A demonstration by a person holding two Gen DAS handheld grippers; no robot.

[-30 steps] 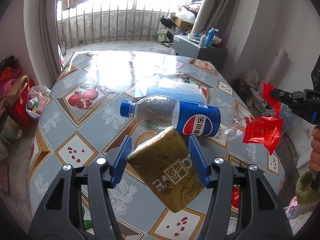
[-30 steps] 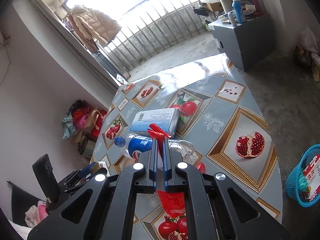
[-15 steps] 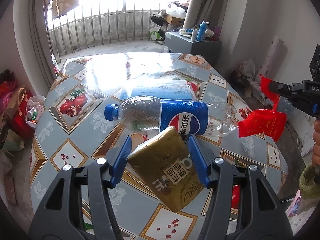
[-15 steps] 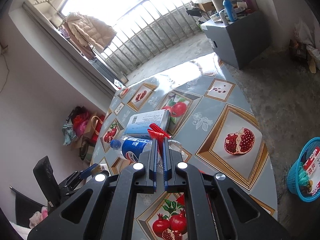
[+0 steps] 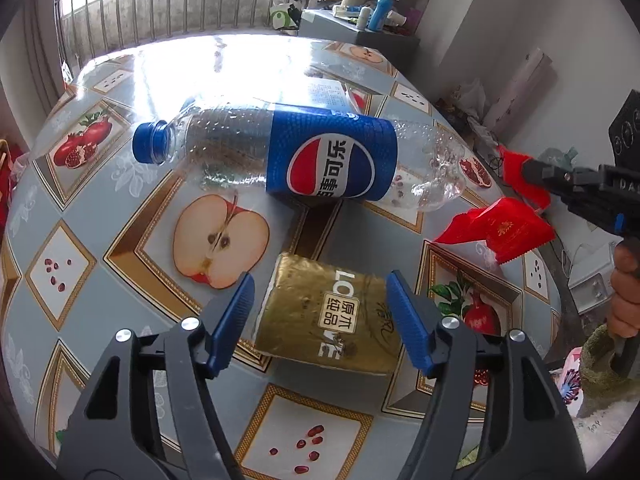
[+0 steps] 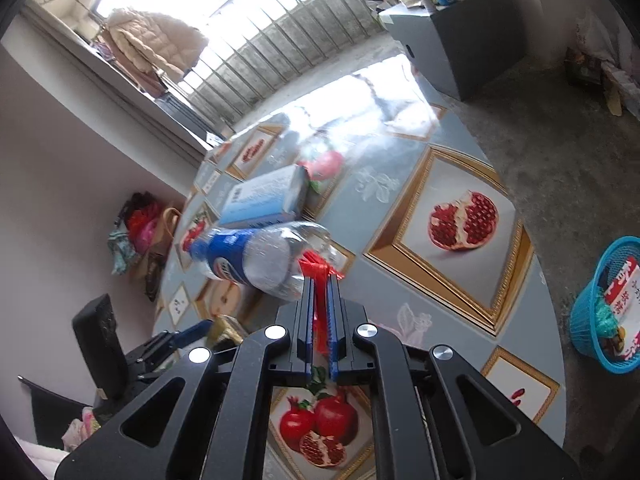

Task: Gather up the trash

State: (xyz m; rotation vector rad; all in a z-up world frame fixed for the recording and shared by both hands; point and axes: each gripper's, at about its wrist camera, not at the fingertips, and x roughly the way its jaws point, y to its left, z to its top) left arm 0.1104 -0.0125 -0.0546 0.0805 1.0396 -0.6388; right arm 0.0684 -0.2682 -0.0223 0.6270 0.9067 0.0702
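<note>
Blue box (image 6: 264, 200) — mostly hidden behind the bottle (image 5: 304, 156) (print unreadable).

Bright barred window (image 6: 280, 40), pale walls (image 6: 80, 152), grey cabinet (image 6: 460, 40), concrete floor (image 6: 560, 140).

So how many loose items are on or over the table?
4: the Pepsi bottle lying on its side, the light-blue box behind it, the gold packet in front of it, the red wrapper pinched in the right gripper. Others may be hidden.
</note>
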